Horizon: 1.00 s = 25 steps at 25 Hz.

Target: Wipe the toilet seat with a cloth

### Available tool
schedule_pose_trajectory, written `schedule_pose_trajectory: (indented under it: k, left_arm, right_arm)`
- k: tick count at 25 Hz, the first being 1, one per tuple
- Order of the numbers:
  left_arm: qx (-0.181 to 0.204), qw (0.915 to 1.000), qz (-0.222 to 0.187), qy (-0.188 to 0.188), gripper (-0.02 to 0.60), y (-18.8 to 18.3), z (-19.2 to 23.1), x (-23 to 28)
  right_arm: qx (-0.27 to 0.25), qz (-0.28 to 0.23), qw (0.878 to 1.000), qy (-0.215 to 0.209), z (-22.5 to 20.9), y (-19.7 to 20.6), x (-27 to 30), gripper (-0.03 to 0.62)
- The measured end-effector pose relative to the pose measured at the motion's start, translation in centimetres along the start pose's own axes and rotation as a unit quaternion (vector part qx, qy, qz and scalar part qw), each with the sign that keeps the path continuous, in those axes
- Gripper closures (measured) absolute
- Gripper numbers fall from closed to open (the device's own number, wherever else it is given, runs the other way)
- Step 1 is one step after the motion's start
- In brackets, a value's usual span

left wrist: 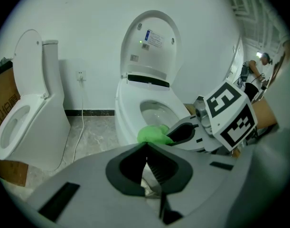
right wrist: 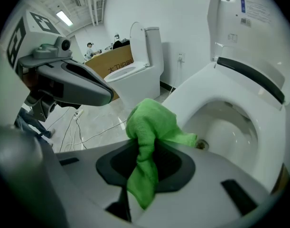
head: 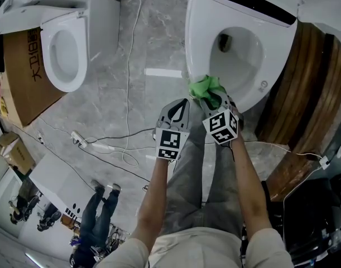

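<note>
A white toilet with its lid raised stands at the upper right, and its seat (head: 195,43) rings the bowl. My right gripper (head: 215,100) is shut on a bunched green cloth (head: 208,89), which rests against the seat's front edge. In the right gripper view the cloth (right wrist: 152,122) bulges out of the jaws over the seat's near rim (right wrist: 201,89), with a tail hanging back between them. My left gripper (head: 178,111) is shut and holds nothing; it hovers over the floor just left of the cloth. The left gripper view shows the cloth (left wrist: 153,134) ahead of its tips.
A second toilet (head: 64,43) stands at the far left beside a cardboard box (head: 25,77). Cables and a power strip (head: 95,146) lie on the marble floor. A wooden panel (head: 321,105) flanks the toilet on the right. A person (head: 95,216) stands at lower left.
</note>
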State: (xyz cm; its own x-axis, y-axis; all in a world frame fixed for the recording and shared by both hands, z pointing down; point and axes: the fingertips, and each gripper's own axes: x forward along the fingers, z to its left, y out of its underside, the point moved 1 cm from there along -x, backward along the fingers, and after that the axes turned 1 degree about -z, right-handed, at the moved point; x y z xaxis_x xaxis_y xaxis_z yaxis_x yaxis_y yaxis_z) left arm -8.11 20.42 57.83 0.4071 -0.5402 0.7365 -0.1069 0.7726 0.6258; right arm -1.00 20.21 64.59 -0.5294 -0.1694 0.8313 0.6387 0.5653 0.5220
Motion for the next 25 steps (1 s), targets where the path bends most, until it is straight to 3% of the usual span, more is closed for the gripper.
schedule_pose_trajectory:
  k: [11, 25]
  left_arm:
    - [0.008, 0.9997, 0.015, 0.02, 0.569, 1.4, -2.2, 0.3]
    - [0.034, 0.9966, 0.043, 0.062, 0.569, 1.1, -5.9, 2.8]
  right_arm:
    - [0.032, -0.009, 0.999, 0.009, 1.3, 3.3, -2.1, 0.499]
    - [0.126, -0.019, 0.992, 0.016, 0.4, 7.6, -5.2, 0.499]
